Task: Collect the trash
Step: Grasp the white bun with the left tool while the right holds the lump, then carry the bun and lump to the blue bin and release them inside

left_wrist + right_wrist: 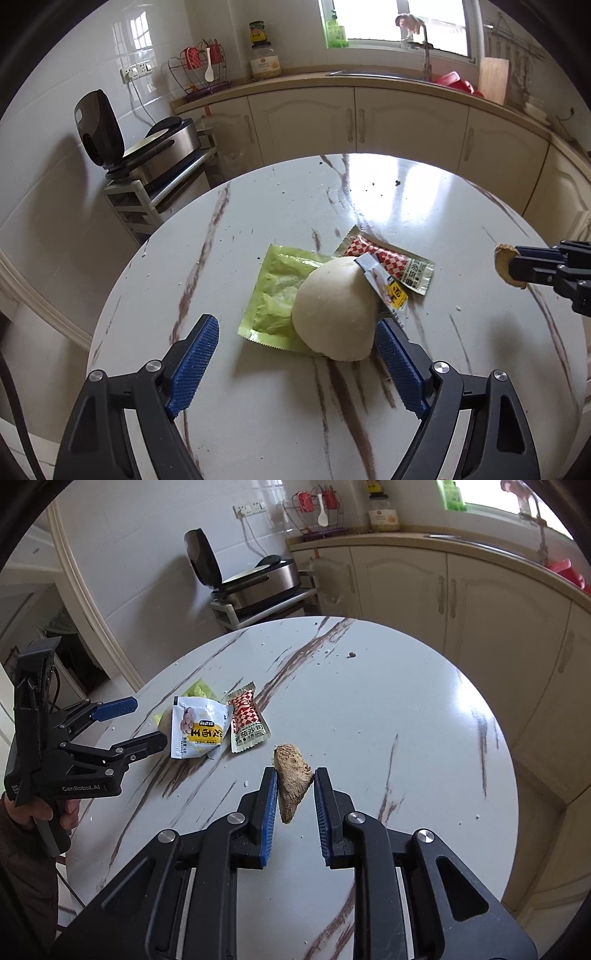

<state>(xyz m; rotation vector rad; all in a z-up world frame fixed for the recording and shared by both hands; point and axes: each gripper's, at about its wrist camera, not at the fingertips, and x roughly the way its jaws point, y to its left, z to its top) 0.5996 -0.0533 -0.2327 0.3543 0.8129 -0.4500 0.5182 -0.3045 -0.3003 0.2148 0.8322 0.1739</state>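
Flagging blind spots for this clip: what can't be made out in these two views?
- Trash bin: in neither view.
- White-and-yellow sachet: left wrist view, mostly behind the pale dome-shaped piece.
- Green packet: right wrist view, hidden behind that sachet.
- Left gripper: whether its right pad touches the dome is unclear.

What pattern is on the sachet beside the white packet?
Red-and-white checks on the sachet; clearest in the right wrist view.

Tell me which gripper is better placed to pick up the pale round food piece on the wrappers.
Left. The left gripper is open with the pale food piece near its fingers; the right gripper already holds a brown scrap.
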